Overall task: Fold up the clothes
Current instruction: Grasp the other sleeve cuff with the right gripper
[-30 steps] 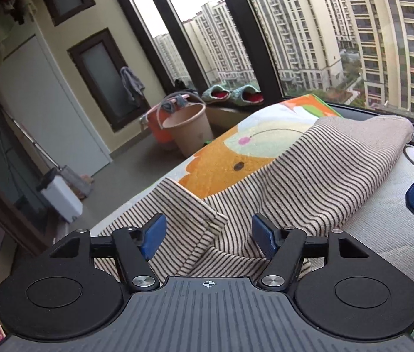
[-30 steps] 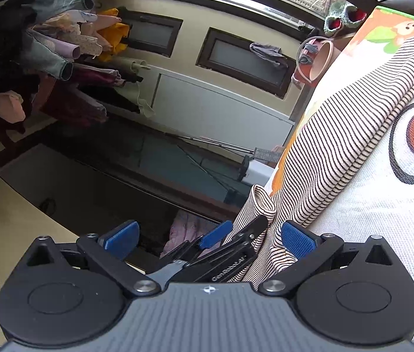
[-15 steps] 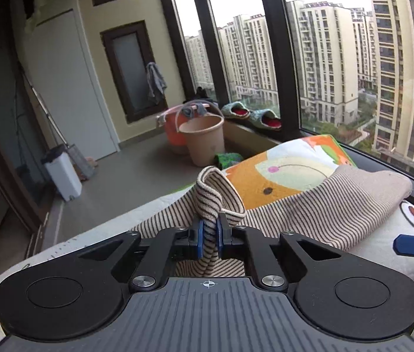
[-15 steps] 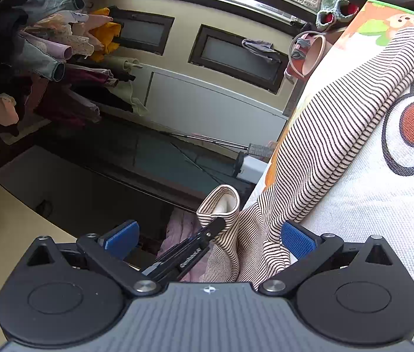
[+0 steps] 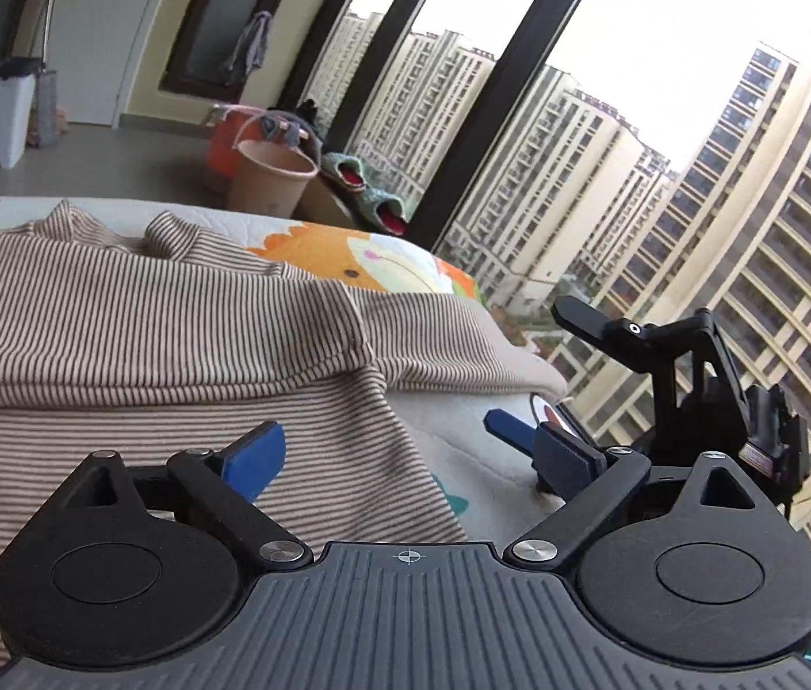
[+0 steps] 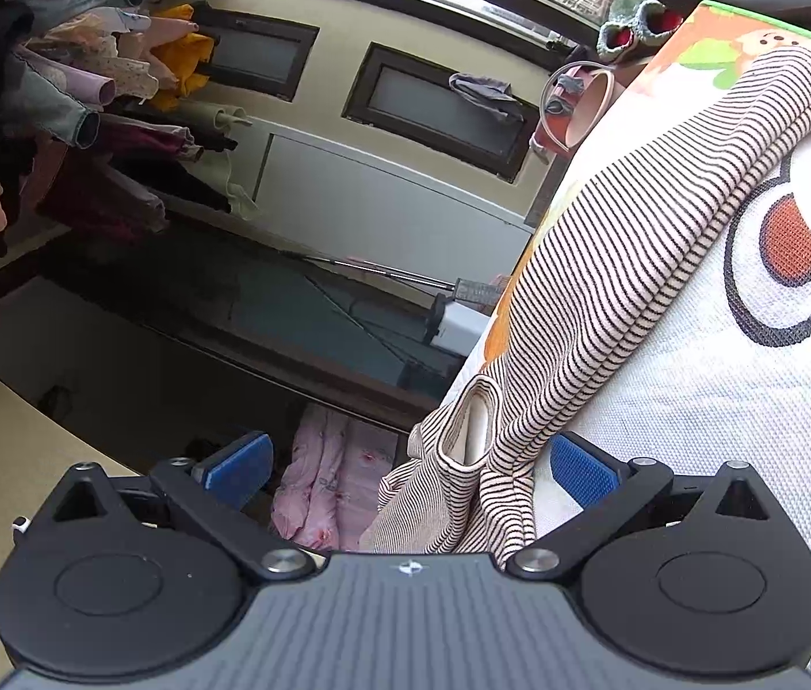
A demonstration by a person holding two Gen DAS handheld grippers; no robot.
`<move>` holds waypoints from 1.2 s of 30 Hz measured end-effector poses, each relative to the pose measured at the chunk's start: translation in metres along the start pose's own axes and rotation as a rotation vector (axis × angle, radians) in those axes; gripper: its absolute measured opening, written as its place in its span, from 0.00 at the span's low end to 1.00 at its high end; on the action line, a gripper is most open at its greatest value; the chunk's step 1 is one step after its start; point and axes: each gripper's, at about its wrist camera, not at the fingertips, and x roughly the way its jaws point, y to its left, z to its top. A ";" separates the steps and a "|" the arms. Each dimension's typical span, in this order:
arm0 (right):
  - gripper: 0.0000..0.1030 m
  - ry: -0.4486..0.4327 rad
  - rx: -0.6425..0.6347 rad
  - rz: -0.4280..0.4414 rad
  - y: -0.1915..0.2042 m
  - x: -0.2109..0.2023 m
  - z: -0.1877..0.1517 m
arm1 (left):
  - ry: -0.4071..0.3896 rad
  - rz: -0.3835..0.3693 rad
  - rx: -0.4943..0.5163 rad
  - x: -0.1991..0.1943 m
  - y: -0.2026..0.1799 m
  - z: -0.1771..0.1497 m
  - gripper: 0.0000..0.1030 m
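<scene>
Black grippers (image 5: 414,454) – blue pads (image 6: 238,468), silver screws.

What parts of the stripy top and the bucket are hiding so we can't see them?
- Striped top, left wrist view: its near part is hidden behind the left gripper, and the picture's left edge cuts it off.
- Striped top, right wrist view: its lower end disappears behind the right gripper.
- Bucket, left wrist view: its base sits behind the mat.
</scene>
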 end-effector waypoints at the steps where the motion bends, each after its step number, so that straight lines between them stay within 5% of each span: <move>1: 1.00 0.006 -0.013 -0.013 0.001 0.002 -0.001 | -0.017 -0.014 -0.009 -0.011 0.007 -0.009 0.94; 9: 1.00 0.074 -0.256 -0.167 0.028 0.024 -0.019 | -0.084 -0.190 -0.116 -0.039 0.063 -0.051 0.97; 14: 1.00 0.111 -0.361 -0.280 0.042 0.038 -0.029 | -0.115 -0.190 -0.089 -0.043 0.058 -0.054 0.99; 20: 1.00 0.153 -0.331 -0.359 0.055 0.044 -0.023 | -0.178 -0.148 0.080 -0.061 0.030 -0.060 1.00; 30: 0.98 -0.088 -0.083 -0.371 0.065 -0.028 0.044 | -0.157 -0.157 0.047 -0.058 0.034 -0.060 1.00; 36: 0.81 -0.142 -0.029 -0.533 0.036 -0.056 0.075 | -0.154 -0.189 0.006 -0.058 0.041 -0.059 1.00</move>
